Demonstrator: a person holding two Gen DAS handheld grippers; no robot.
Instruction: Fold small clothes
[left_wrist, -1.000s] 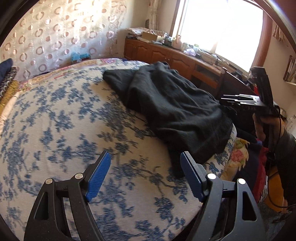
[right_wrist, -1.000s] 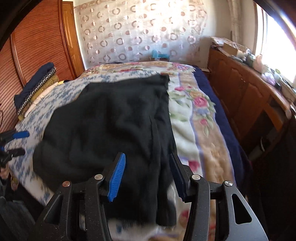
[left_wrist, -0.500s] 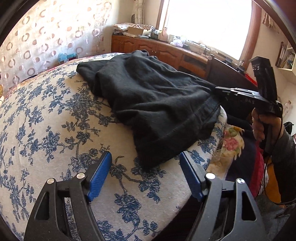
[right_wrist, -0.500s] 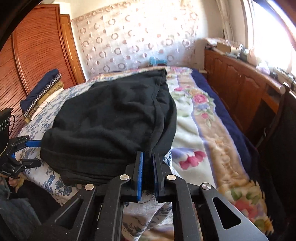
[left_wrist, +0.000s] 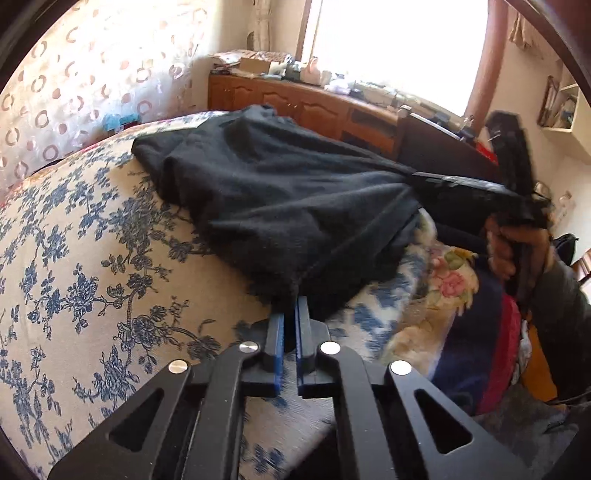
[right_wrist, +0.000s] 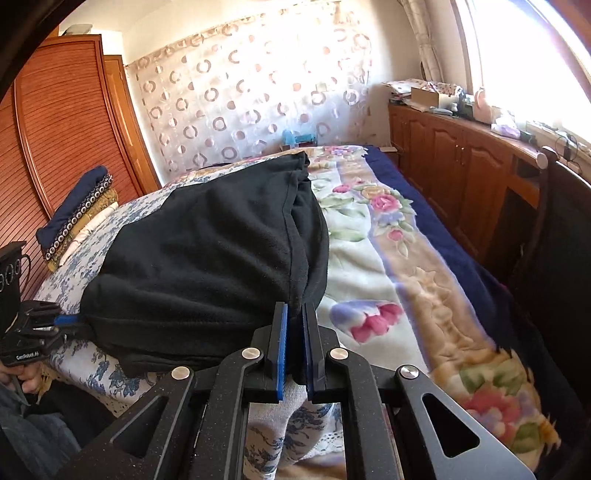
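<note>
A black garment (left_wrist: 288, 206) lies rumpled on the bed's blue-flowered sheet (left_wrist: 92, 258). My left gripper (left_wrist: 290, 306) is shut on its near corner. My right gripper (right_wrist: 294, 314) is shut on the other near corner of the same black garment (right_wrist: 207, 258). In the left wrist view the right gripper (left_wrist: 417, 177) pinches the cloth at the far right, so the near edge hangs between both grippers. In the right wrist view the left gripper (right_wrist: 74, 320) holds the cloth at the far left.
A flowered blanket (right_wrist: 388, 266) covers the bed's right side. Folded clothes are stacked (right_wrist: 77, 218) by a wooden wardrobe (right_wrist: 59, 129). A wooden cabinet (right_wrist: 461, 162) with clutter runs under the window. A dotted curtain (right_wrist: 251, 103) hangs at the back.
My left gripper moved in and closed on the garment's near corner. My right gripper closed on the other corner half a second earlier and still holds it. The near edge is lifted slightly.
</note>
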